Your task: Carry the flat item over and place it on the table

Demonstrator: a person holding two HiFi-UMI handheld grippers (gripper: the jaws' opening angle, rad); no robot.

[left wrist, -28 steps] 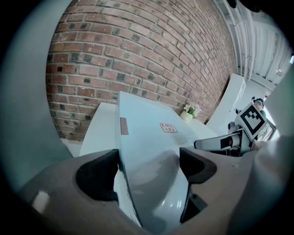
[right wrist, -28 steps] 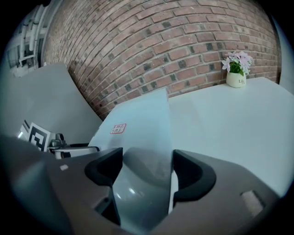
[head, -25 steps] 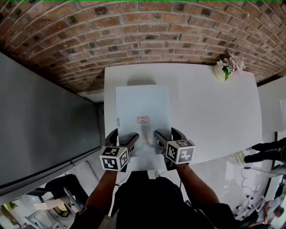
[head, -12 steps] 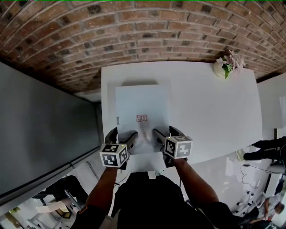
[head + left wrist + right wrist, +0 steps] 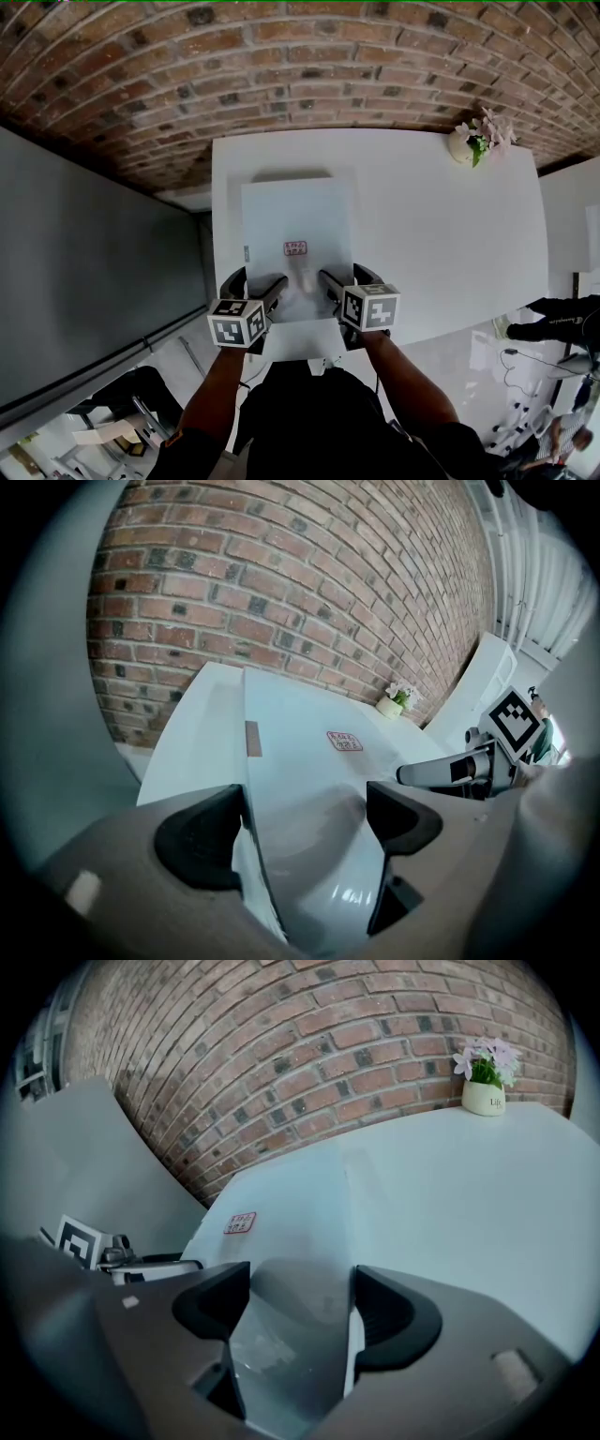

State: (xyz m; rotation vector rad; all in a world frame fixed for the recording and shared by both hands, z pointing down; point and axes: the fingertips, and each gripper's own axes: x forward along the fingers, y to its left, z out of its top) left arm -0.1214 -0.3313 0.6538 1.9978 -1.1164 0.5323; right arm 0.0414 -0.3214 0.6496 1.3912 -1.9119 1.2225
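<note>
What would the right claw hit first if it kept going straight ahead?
The right claw grips the flat white item. Ahead looks free above the table until, probably, the brick wall. The flowerpot sits off to the right.

Even, soft light is flooding the white worktop [image 5: 450, 234] and the pale sheet [image 5: 298, 211] until they are nearly blending, with only a faint shadow lying past the sheet's far edge. The brick wall [image 5: 281, 56] is bowing at the frame edges, and the left tongs [image 5: 305, 799] and right tongs [image 5: 302, 1279] are looming dark and blurred.
</note>
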